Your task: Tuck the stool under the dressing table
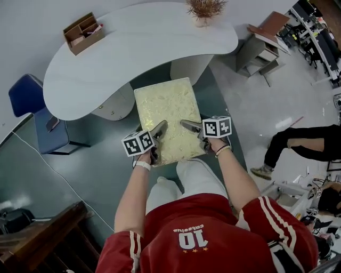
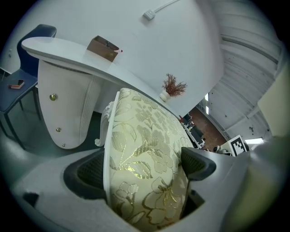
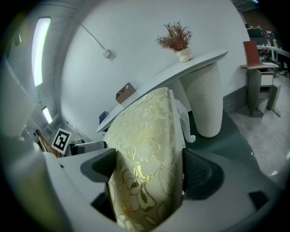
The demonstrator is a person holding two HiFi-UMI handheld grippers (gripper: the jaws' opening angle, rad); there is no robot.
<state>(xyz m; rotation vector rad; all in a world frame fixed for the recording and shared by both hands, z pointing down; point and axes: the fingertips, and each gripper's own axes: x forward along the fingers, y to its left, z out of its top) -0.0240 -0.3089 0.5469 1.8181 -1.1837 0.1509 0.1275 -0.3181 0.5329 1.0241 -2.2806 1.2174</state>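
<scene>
The white, kidney-shaped surface (image 1: 144,48) stands on two pale pedestals (image 1: 114,104) over a dark green floor covering (image 1: 96,160). A brown compartmented box (image 1: 83,33) sits toward its left end, and a small pot of dried sprigs (image 1: 205,10) sits at the far edge. On the green floor the stool (image 1: 168,114), its seat cream-and-gold floral, has its far end at the surface's front edge, between the pedestals. A blue chair (image 1: 24,96) stands to the left, with what may be a phone (image 1: 52,123) on its seat.
</scene>
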